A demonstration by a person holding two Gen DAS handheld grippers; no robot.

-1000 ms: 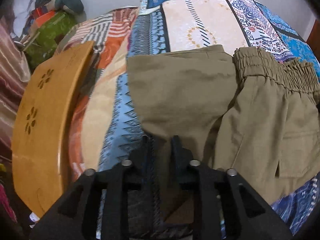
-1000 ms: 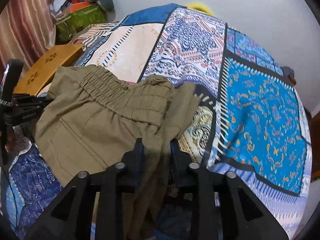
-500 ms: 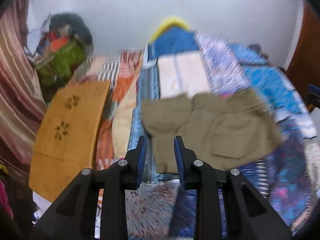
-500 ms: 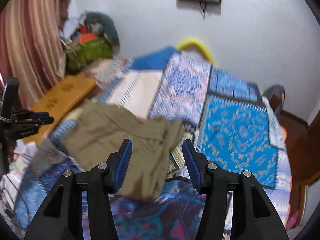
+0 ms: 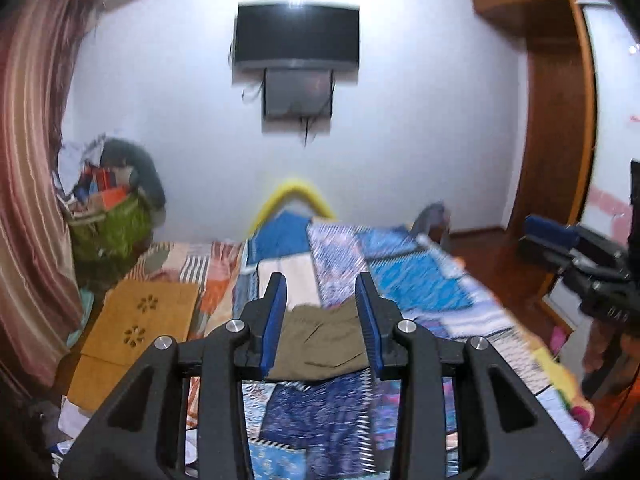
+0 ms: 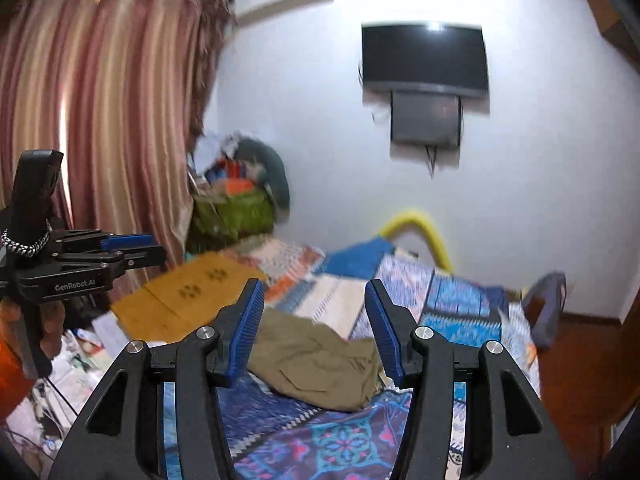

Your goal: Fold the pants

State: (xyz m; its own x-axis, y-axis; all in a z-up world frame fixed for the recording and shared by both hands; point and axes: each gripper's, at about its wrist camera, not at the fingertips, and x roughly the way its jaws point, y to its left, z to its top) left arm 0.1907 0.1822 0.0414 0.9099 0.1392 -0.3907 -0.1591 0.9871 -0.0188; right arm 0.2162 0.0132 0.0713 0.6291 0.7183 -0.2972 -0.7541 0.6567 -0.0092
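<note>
Curtain (image 6: 100, 120): striped in pink and tan, it is hanging down the left side of the room.
Green bag (image 5: 110, 232): it is sitting in the left corner with clothes heaped on top.
Wooden board (image 5: 136, 328): it is lying beside the bed's left edge, showing two flower-shaped cutouts.
Left gripper (image 5: 322, 316): it is hovering above the near end of the bed with its blue-padded fingers spread apart and nothing between them.
Pants (image 5: 320, 344): the olive bundle is lying folded on the bedspread, framed between the left gripper's fingers in that view and apart from them.
Bedspread (image 5: 416, 284): a patchwork of blue, white and orange patterns is covering the bed.
Television (image 5: 296, 36): a dark screen is hanging on the white wall above a smaller grey box.
Yellow tube (image 6: 420, 228): it is arching at the far end of the bed.
Right gripper (image 6: 316, 328): it is hovering over the bed with fingers wide apart, gripping nothing; the pants (image 6: 316, 364) are lying below and beyond it.
Wardrobe (image 5: 556, 128): brown wood is standing along the right wall.
</note>
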